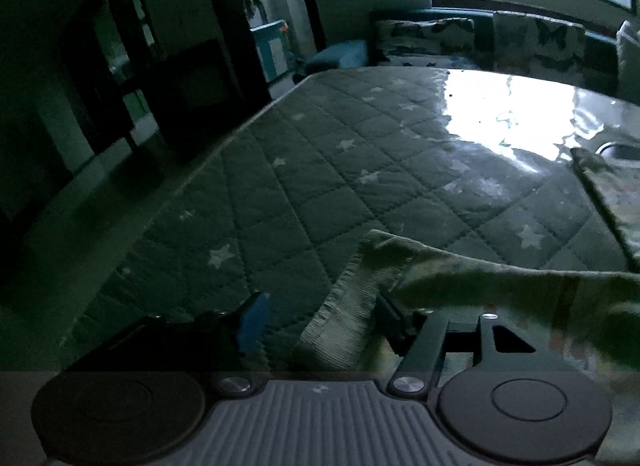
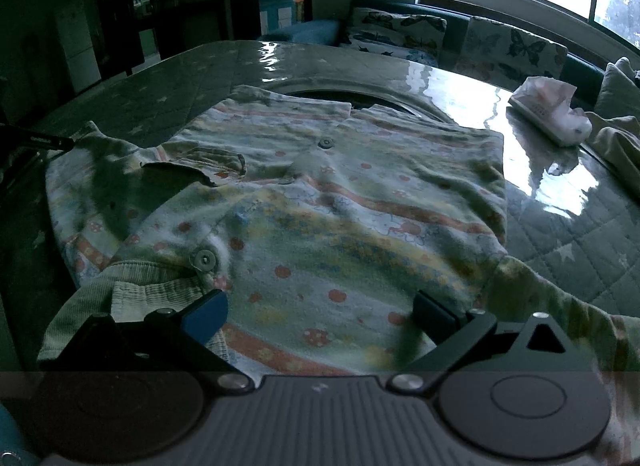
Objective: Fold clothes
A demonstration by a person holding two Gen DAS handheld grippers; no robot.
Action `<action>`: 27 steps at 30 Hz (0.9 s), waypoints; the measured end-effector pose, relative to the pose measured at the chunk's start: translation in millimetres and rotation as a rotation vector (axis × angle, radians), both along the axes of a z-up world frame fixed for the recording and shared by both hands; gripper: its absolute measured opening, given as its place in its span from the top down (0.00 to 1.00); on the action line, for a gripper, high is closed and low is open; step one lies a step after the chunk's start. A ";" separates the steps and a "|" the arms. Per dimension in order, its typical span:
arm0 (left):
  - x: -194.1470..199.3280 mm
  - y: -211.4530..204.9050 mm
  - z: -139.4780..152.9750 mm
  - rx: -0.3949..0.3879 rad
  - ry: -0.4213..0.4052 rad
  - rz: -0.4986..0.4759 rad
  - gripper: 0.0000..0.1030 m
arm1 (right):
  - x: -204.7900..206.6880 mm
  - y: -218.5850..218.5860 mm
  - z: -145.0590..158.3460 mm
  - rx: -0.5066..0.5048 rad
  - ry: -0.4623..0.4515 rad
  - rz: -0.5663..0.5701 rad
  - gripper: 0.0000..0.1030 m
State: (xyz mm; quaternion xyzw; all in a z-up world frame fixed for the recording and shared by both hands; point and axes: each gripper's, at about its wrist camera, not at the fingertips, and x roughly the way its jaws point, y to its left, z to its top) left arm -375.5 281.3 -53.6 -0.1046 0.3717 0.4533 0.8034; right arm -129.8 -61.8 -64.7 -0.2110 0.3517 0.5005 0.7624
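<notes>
A small printed top is spread flat on the bench, which is covered with a quilted star cloth under a shiny clear sheet. The top is seen close in front of the right hand-held gripper, with its neck at the far side and its ribbed hem near. A packet of tissues lies far to the right, well apart from the top.

The cloth looks thin, soft and light. It is likely to bend and sag when lifted, and it may slide a little on the shiny sheet. Nothing about it looks breakable, though two buttons are sewn down the front.

The right hand-held gripper is spread wide over the near part of the top, and nothing is pinched by it. In the left wrist view, the ribbed cuff of a sleeve hangs between the fingers of the left hand-held gripper, which stand partly apart. It cannot be told if the cuff is being squeezed.

A good place to take hold would be the thick ribbed edges, at the cuff or the hem, where the cloth is firmer and less likely to slip out.
</notes>
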 end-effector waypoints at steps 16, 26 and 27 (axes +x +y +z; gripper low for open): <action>-8.5 -8.5 10.5 0.046 0.033 0.014 0.89 | -9.3 -2.2 2.8 0.000 0.017 0.018 0.03; -1.4 -1.2 -0.8 0.092 0.129 0.056 0.87 | -17.1 1.2 0.3 0.004 0.004 0.065 0.03; -0.9 -1.0 -1.9 0.095 0.135 0.058 0.85 | -17.6 1.2 0.5 0.003 0.003 0.065 0.03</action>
